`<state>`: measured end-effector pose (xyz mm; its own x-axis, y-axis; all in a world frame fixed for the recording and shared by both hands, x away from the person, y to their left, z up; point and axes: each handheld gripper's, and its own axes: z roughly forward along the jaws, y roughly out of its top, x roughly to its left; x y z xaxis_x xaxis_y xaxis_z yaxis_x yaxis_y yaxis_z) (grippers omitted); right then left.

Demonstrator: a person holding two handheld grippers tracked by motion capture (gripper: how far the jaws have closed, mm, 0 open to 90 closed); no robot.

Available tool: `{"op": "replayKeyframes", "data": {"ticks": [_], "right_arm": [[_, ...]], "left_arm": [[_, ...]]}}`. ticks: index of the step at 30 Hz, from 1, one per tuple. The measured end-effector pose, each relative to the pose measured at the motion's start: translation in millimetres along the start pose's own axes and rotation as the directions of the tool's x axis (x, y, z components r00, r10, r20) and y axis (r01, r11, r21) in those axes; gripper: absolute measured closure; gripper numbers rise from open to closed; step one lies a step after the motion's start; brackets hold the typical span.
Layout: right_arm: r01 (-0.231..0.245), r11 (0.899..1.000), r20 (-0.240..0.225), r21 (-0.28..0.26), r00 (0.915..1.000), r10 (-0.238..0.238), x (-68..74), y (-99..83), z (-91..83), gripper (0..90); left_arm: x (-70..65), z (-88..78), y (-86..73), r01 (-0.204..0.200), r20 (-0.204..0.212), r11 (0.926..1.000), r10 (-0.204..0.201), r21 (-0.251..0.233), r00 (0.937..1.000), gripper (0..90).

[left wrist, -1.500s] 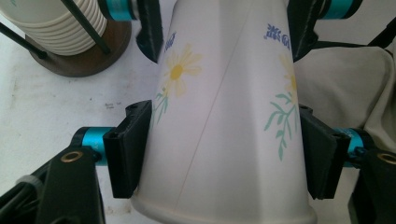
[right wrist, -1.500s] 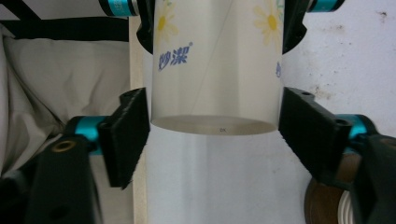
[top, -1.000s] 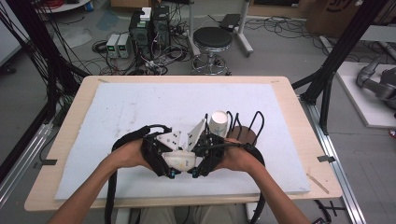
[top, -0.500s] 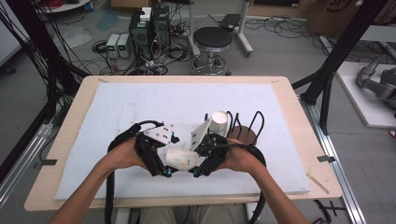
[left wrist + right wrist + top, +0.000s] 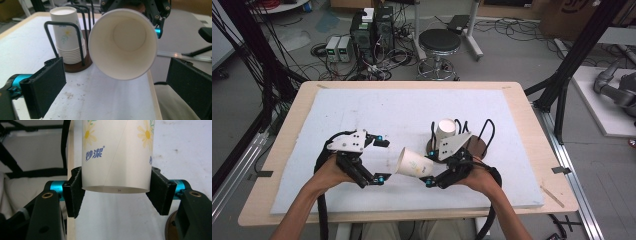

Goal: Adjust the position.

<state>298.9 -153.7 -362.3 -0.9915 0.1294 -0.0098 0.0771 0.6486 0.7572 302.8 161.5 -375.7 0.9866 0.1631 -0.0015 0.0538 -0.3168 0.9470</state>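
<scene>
A single paper cup (image 5: 414, 162) with a flower print lies on its side in the air, its mouth (image 5: 123, 42) facing my left gripper. My right gripper (image 5: 431, 168) is shut on the cup's base end (image 5: 117, 155), with a pad pressed on each side (image 5: 116, 192). My left gripper (image 5: 383, 160) hovers just left of the cup's mouth. Its jaws (image 5: 118, 87) have just been opening and now stand wide, with nothing between them. A stack of paper cups (image 5: 445, 131) (image 5: 67, 32) sits upside down in a black wire holder on a round brown base (image 5: 474, 146).
A white board (image 5: 377, 110) covers the wooden table (image 5: 532, 120). Cables trail from both grippers toward the near edge. Beyond the far edge stand a stool (image 5: 439, 42) and computer boxes (image 5: 372, 27). Black frame posts (image 5: 577, 55) rise at the right.
The two grippers were close together by the cup holder. My left gripper has drawn away to the left and its jaws stand wider. The right gripper has shifted slightly nearer with the single cup.
</scene>
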Motion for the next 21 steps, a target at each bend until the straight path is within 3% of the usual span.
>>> {"op": "replayKeyframes", "data": {"ticks": [5, 9, 16, 21], "right_arm": [[0.001, 0.995, 0.017, -0.095, 0.9999, 0.000, 2.9, -10.7, 1.5, 36.7], [0.005, 0.986, 0.022, -0.167, 0.9998, -0.002, 4.8, -17.5, 3.1, 36.7], [0.011, 0.966, 0.030, -0.259, 0.9996, -0.003, 8.7, -26.3, 7.2, 36.7], [0.013, 0.955, 0.033, -0.295, 0.9995, -0.004, 10.9, -30.0, 9.7, 36.8]], "left_arm": [[-2.2, -1.2, -12.8, 0.024, -0.014, 0.9973, -0.025, -0.069, 0.9996, 2.3], [-3.6, 0.5, -21.4, 0.047, -0.007, 0.9923, -0.048, -0.115, 0.9988, 2.4], [-6.0, 6.1, -30.0, 0.065, 0.013, 0.9830, -0.064, -0.171, 0.9979, 2.3], [-7.9, 11.0, -31.4, 0.072, 0.028, 0.9773, -0.068, -0.199, 0.9973, 2.3]]}}
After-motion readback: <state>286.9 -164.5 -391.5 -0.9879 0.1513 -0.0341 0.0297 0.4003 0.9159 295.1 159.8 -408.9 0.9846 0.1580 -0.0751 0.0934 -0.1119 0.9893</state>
